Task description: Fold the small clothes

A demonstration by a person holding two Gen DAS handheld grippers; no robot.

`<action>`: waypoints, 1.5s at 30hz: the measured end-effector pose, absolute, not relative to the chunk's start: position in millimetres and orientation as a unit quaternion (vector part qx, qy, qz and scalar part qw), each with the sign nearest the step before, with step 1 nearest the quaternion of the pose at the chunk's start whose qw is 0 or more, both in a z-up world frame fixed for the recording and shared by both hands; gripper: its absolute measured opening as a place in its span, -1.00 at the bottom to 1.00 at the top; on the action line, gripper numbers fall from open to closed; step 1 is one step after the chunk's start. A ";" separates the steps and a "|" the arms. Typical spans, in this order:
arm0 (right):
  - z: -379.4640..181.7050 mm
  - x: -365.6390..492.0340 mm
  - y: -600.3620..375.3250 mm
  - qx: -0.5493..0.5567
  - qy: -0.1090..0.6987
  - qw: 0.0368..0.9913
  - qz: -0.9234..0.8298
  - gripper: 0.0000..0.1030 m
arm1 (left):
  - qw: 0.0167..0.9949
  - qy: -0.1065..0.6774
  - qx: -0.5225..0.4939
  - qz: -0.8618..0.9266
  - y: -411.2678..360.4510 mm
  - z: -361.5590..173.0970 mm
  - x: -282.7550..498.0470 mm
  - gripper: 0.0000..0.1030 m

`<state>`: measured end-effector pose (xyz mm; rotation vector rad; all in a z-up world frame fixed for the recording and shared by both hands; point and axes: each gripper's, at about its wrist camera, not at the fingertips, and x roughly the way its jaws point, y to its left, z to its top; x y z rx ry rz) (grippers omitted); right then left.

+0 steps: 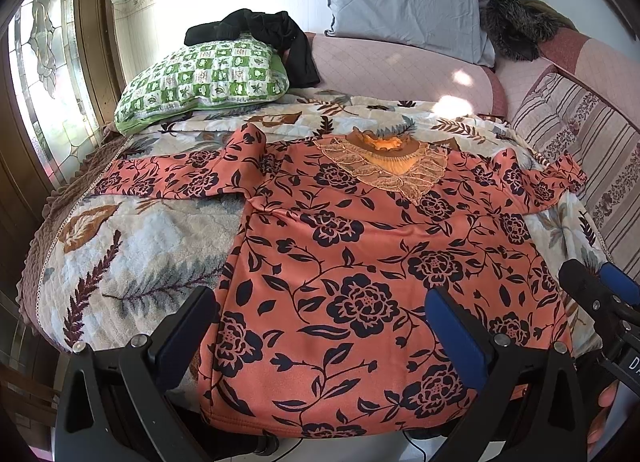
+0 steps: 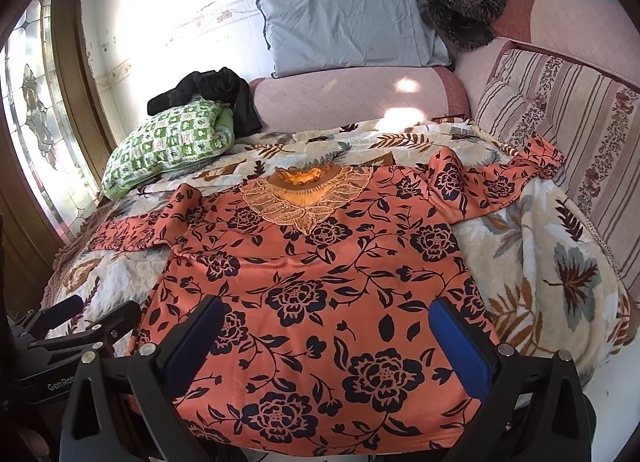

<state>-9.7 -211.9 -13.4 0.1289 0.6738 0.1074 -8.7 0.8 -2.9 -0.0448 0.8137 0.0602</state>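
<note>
An orange top with dark flowers [image 1: 360, 262] lies flat and face up on the bed, lace collar [image 1: 384, 166] at the far end, both sleeves spread sideways. It also shows in the right wrist view [image 2: 320, 282]. My left gripper [image 1: 324, 322] is open and empty, held above the hem at the near left part of the top. My right gripper [image 2: 324, 326] is open and empty above the hem's right part; it shows at the left wrist view's right edge [image 1: 600, 294]. The left gripper shows at the right wrist view's left edge [image 2: 92, 318].
A leaf-print blanket [image 1: 120, 254] covers the bed. A green checked pillow [image 1: 204, 78] with black clothes [image 1: 264, 34] on it lies far left. A grey pillow [image 1: 404, 6] leans on the wall. A striped cushion [image 2: 560, 118] is at the right.
</note>
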 end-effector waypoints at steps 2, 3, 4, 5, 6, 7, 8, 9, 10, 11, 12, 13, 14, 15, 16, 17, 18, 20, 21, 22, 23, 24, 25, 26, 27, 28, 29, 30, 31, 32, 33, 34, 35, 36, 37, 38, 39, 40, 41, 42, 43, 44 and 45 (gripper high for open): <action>-13.1 -9.9 -211.8 0.063 0.330 0.940 0.053 1.00 | 0.918 0.396 -0.023 0.029 0.6 -2.9 -8.4 1.00; -12.9 -9.8 -212.0 0.063 0.330 0.940 0.053 1.00 | 0.918 0.396 -0.023 0.029 0.6 -2.9 -8.8 1.00; -13.0 -10.0 -211.2 0.062 0.330 0.941 0.052 1.00 | 0.918 0.396 -0.022 0.030 0.6 -2.6 -8.8 1.00; -12.8 -9.9 -211.4 0.062 0.330 0.941 0.053 1.00 | 0.918 0.396 -0.022 0.030 0.6 -2.4 -9.1 1.00; -12.8 -9.9 -211.4 0.062 0.330 0.940 0.053 1.00 | 0.918 0.396 -0.022 0.029 0.7 -2.1 -9.4 1.00; -12.4 -9.8 -210.9 0.062 0.330 0.940 0.053 1.00 | 0.918 0.396 -0.022 0.030 0.6 -2.1 -9.1 1.00; -12.1 -9.8 -211.1 0.062 0.330 0.941 0.053 1.00 | 0.918 0.396 -0.022 0.029 0.6 -2.2 -8.9 1.00; -12.3 -9.6 -211.2 0.062 0.330 0.940 0.053 1.00 | 0.918 0.396 -0.022 0.030 0.6 -2.2 -9.0 1.00; -12.0 -9.5 -210.9 0.062 0.329 0.941 0.054 1.00 | 0.918 0.396 -0.022 0.030 0.5 -2.2 -9.1 1.00; -12.2 -9.6 -210.5 0.062 0.329 0.941 0.053 1.00 | 0.918 0.396 -0.022 0.029 0.5 -2.2 -9.0 1.00; -12.3 -9.7 -210.6 0.062 0.329 0.941 0.053 1.00 | 0.917 0.396 -0.022 0.030 0.4 -2.4 -9.2 1.00; -12.2 -9.5 -210.6 0.062 0.329 0.941 0.054 1.00 | 0.917 0.396 -0.022 0.030 0.7 -2.2 -9.0 1.00; -12.3 -9.6 -210.6 0.062 0.330 0.940 0.054 1.00 | 0.917 0.397 -0.022 0.030 0.7 -1.5 -9.1 1.00; -12.1 -9.6 -210.5 0.062 0.330 0.941 0.053 1.00 | 0.917 0.397 -0.022 0.029 0.8 -1.0 -9.1 1.00; -12.4 -9.7 -210.4 0.062 0.329 0.941 0.053 1.00 | 0.917 0.397 -0.023 0.029 0.8 -0.3 -9.1 1.00; -12.2 -9.7 -210.5 0.062 0.330 0.941 0.053 1.00 | 0.917 0.397 -0.022 0.029 0.8 0.1 -9.2 1.00; -12.5 -9.8 -210.5 0.062 0.329 0.941 0.054 1.00 | 0.917 0.397 -0.022 0.030 0.9 -0.3 -9.1 1.00; -12.6 -9.7 -210.5 0.062 0.330 0.941 0.053 1.00 | 0.917 0.397 -0.023 0.029 0.9 -0.5 -9.2 1.00; -12.8 -9.5 -210.7 0.062 0.330 0.940 0.054 1.00 | 0.917 0.397 -0.022 0.029 0.8 -0.4 -9.2 1.00; -12.8 -9.5 -210.6 0.062 0.330 0.940 0.054 1.00 | 0.917 0.397 -0.022 0.030 0.9 -0.3 -9.3 1.00; -13.0 -9.3 -210.4 0.062 0.330 0.940 0.053 1.00 | 0.917 0.397 -0.022 0.029 1.0 -0.6 -9.4 1.00; -13.0 -9.3 -210.4 0.062 0.330 0.940 0.053 1.00 | 0.917 0.397 -0.022 0.029 1.0 -0.5 -9.4 1.00; -13.0 -9.3 -210.3 0.062 0.330 0.940 0.054 1.00 | 0.917 0.397 -0.022 0.029 1.0 -0.6 -9.3 1.00; -13.0 -9.2 -210.2 0.062 0.330 0.940 0.054 1.00 | 0.917 0.397 -0.022 0.029 1.0 -0.7 -9.4 1.00; -13.1 -9.2 -210.1 0.062 0.330 0.940 0.054 1.00 | 0.917 0.397 -0.022 0.029 1.1 -0.6 -9.4 1.00; -13.1 -9.2 -210.1 0.062 0.330 0.941 0.053 1.00 | 0.917 0.397 -0.022 0.029 1.1 -0.7 -9.4 1.00; -13.1 -9.2 -210.1 0.062 0.330 0.940 0.053 1.00 | 0.917 0.397 -0.022 0.030 1.2 -0.7 -9.5 1.00; -13.1 -9.2 -210.1 0.063 0.330 0.940 0.054 1.00 | 0.917 0.397 -0.023 0.030 1.4 -0.3 -9.7 1.00; -13.1 -9.3 -210.0 0.063 0.330 0.941 0.053 1.00 | 0.917 0.398 -0.024 0.031 1.5 -0.7 -8.6 1.00; -13.1 -8.8 -210.1 0.065 0.330 0.940 0.052 1.00 | 0.916 0.399 -0.025 0.031 2.0 -0.9 -8.0 1.00; -12.9 -8.8 -210.3 0.067 0.330 0.940 0.052 1.00 | 0.916 0.399 -0.026 0.031 2.3 -1.4 -7.1 1.00; -12.8 -7.8 -209.7 0.068 0.330 0.940 0.053 1.00 | 0.916 0.399 -0.026 0.032 2.3 -2.0 -6.1 1.00; -12.5 -7.2 -209.4 0.067 0.330 0.940 0.053 1.00 | 0.916 0.399 -0.026 0.033 2.3 -2.0 -5.8 1.00; -12.6 -6.4 -209.3 0.067 0.329 0.940 0.052 1.00 | 0.916 0.399 -0.026 0.033 2.1 -2.5 -5.2 1.00; -13.0 -5.8 -209.5 0.069 0.329 0.940 0.053 1.00 | 0.916 0.400 -0.027 0.033 2.0 -3.0 -4.7 1.00; -13.5 -5.2 -210.2 0.071 0.330 0.940 0.054 1.00 | 0.915 0.401 -0.027 0.034 1.8 -3.6 -4.2 1.00; -14.4 -4.0 -210.5 0.072 0.331 0.939 0.054 1.00 | 0.915 0.401 -0.026 0.034 1.5 -4.4 -3.7 1.00; -15.2 -3.2 -210.9 0.072 0.332 0.939 0.054 1.00 | 0.914 0.402 -0.025 0.034 1.2 -5.3 -3.1 1.00; -16.5 -2.4 -211.4 0.074 0.333 0.938 0.054 1.00 | 0.914 0.404 -0.025 0.033 1.2 -6.5 -2.5 1.00; -18.2 -1.2 -212.7 0.078 0.335 0.938 0.055 1.00 | 0.914 0.404 -0.027 0.032 2.0 -7.8 -2.1 1.00; -20.0 0.7 -214.2 0.083 0.338 0.936 0.058 1.00 | 0.913 0.405 -0.030 0.032 3.0 -9.6 -1.1 1.00; -22.1 2.7 -215.9 0.089 0.343 0.933 0.062 1.00 | 0.912 0.409 -0.034 0.031 4.4 -12.2 0.9 1.00; -24.3 5.1 -218.3 0.098 0.347 0.930 0.068 1.00 | 0.909 0.414 -0.038 0.029 5.4 -15.9 3.6 1.00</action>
